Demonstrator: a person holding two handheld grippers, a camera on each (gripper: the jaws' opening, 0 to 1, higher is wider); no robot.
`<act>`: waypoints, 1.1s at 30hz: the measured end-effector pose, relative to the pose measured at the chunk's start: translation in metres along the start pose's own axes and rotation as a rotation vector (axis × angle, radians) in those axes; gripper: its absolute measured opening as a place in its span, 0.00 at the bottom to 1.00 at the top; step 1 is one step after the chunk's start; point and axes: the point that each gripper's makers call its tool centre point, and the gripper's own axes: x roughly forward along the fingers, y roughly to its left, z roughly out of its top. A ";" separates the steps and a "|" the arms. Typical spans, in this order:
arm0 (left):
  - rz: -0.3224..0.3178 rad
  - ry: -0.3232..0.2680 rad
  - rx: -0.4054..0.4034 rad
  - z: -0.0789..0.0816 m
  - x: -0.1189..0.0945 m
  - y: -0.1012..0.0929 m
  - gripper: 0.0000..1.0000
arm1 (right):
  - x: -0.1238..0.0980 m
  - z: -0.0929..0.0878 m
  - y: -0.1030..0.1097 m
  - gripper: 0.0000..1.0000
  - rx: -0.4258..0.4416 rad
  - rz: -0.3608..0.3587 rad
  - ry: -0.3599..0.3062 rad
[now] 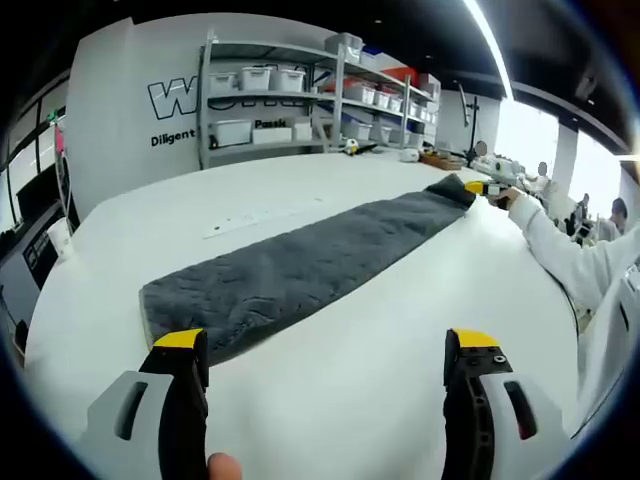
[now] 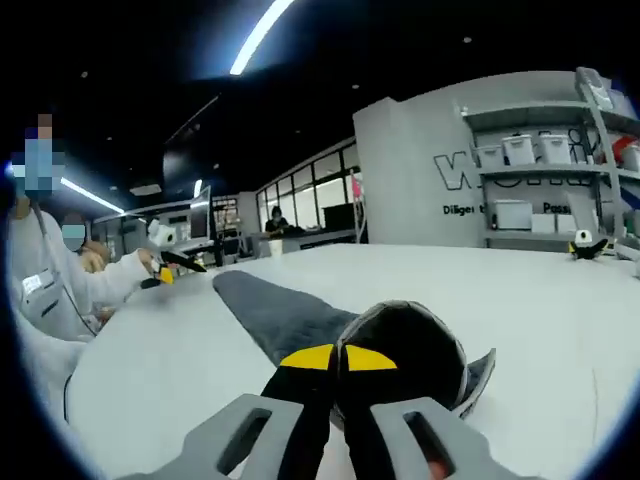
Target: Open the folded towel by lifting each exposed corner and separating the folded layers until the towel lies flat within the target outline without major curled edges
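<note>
— What is the left gripper (image 1: 325,350) doing?
— Hovering with jaws wide apart, just short of the grey towel (image 1: 300,265) stretching across the white table (image 1: 400,400).
— And the far end?
— The right gripper (image 2: 337,357) is pinching the bunched towel end, jaws together.

A: What does the towel (image 1: 300,270) look like?
B: Dark grey and plush, folded into a long narrow strip on the white table (image 1: 330,400). In the left gripper view it runs from the lower left of the frame up to the upper right.

A: And its near end?
B: Squared off, flat on the tabletop, at lower left.

A: The far end?
B: Raised and bunched at upper right. In the right gripper view that end (image 2: 415,345) is a rounded hump low in the centre, with a corner poking out to its right, and the strip runs away toward the left
</note>
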 end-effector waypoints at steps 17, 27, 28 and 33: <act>-0.058 0.014 0.049 0.009 0.014 -0.024 0.96 | -0.048 -0.073 0.083 0.00 -0.013 0.303 0.296; -0.046 0.024 0.057 0.010 0.017 -0.025 0.95 | -0.055 -0.081 0.081 0.00 0.093 0.302 0.288; -0.048 0.026 0.057 0.009 0.018 -0.026 0.95 | -0.056 -0.081 0.082 0.00 0.080 0.299 0.285; -0.059 0.029 0.058 0.008 0.021 -0.032 0.96 | -0.060 -0.079 0.080 0.00 -0.001 0.249 0.249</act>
